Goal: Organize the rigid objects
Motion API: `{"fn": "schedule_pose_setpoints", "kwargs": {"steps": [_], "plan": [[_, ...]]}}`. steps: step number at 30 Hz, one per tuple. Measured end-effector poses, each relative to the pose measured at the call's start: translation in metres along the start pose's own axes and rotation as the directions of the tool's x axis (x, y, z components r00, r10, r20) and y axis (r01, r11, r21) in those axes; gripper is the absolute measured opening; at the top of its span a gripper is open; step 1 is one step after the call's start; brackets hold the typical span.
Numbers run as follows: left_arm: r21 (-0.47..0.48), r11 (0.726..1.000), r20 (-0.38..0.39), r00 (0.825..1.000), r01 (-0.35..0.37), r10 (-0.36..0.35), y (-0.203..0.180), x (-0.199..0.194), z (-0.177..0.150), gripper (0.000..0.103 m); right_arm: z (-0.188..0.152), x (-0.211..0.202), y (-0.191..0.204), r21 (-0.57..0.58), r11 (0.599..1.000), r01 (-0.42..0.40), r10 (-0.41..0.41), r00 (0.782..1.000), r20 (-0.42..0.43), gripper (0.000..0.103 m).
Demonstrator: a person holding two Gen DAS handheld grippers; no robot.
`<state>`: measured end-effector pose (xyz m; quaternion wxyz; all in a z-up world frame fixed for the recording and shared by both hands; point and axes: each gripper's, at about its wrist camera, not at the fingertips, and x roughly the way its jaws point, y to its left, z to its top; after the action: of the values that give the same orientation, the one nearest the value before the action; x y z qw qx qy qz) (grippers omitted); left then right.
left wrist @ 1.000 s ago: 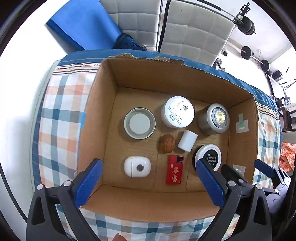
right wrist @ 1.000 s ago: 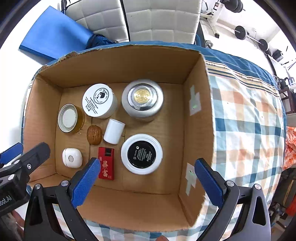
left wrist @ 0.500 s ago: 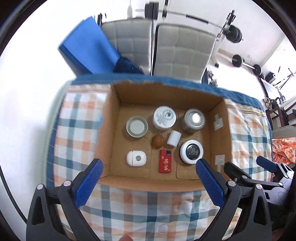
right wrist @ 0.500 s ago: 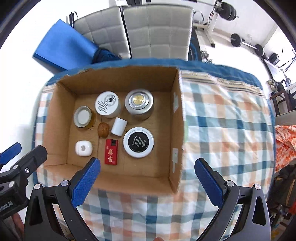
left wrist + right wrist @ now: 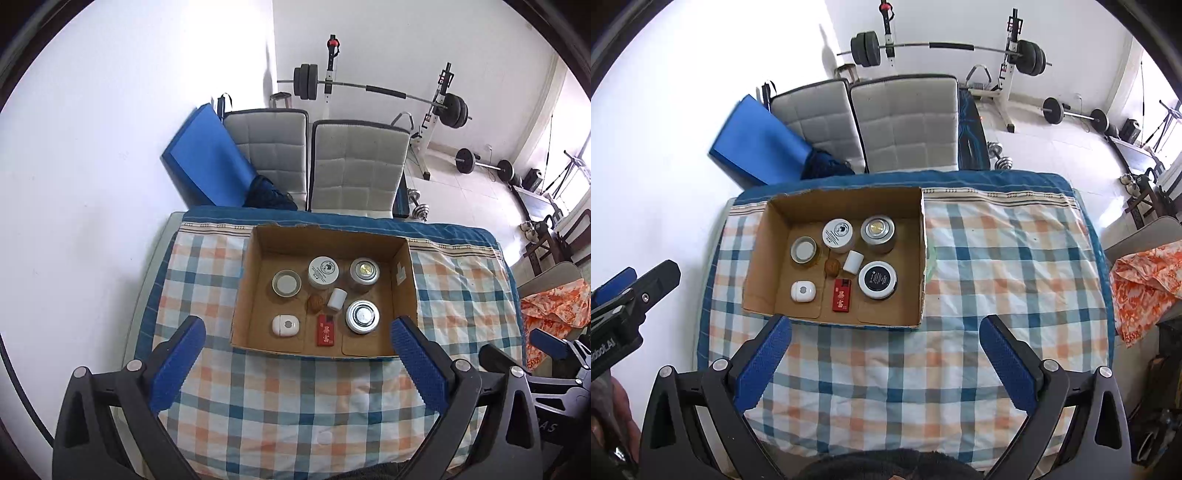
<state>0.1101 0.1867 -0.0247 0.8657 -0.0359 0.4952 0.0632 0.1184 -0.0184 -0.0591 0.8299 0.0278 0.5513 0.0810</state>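
Pulling back from the cardboard box (image 5: 321, 295), both hand-held grippers now sit high and near the tabletop's 6 o'clock edge; a second ago they hung low over the box interior. Left hand-held gripper (image 5: 293, 362): jaws wide, holding nothing. Right hand-held gripper (image 5: 886, 360): jaws wide, likewise empty. The withdrawal, with nothing loose on the checked tablecloth (image 5: 280, 406), suggests the sorting is finished or nearly so.

Contents of the box, counted: eight items. Four round lidded containers: a glass jar (image 5: 286, 283) at 10 o'clock, a white-lidded tub (image 5: 323, 269) at 12, a metal tin (image 5: 364, 270) at 1, a black-topped tin (image 5: 362, 316) at 4. One small white cylinder (image 5: 337, 299) and one walnut (image 5: 316, 302) near centre, just beside each other. One white rounded case (image 5: 285, 325) at 8 o'clock. One red packet (image 5: 325, 330) at 6.
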Motion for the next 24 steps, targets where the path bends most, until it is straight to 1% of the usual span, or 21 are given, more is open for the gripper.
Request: {"fn": "schedule_pose_setpoints", "kwargs": {"steps": [5,10,12,24], "plan": [[-0.004,1.000,0.039,0.999,0.013,-0.013,-0.001,-0.027,-0.006,0.103,-0.008,-0.038,-0.002,-0.005,1.000,-0.009,0.009,0.999,0.043,0.103],[0.013,1.000,0.058,0.998,0.016,-0.017,-0.008,-0.043,-0.013,0.103,-0.014,-0.058,-0.006,0.000,1.000,-0.002,0.001,0.998,0.063,0.103],[0.018,0.999,0.050,0.998,0.034,-0.035,-0.011,-0.047,-0.017,0.103,-0.016,-0.063,-0.008,0.001,1.000,0.005,-0.005,0.998,0.064,0.103],[0.039,0.999,0.022,0.999,0.034,-0.035,-0.021,-0.047,-0.032,0.103,-0.021,-0.063,-0.009,0.004,1.000,0.018,-0.018,0.998,0.056,0.103]]}}
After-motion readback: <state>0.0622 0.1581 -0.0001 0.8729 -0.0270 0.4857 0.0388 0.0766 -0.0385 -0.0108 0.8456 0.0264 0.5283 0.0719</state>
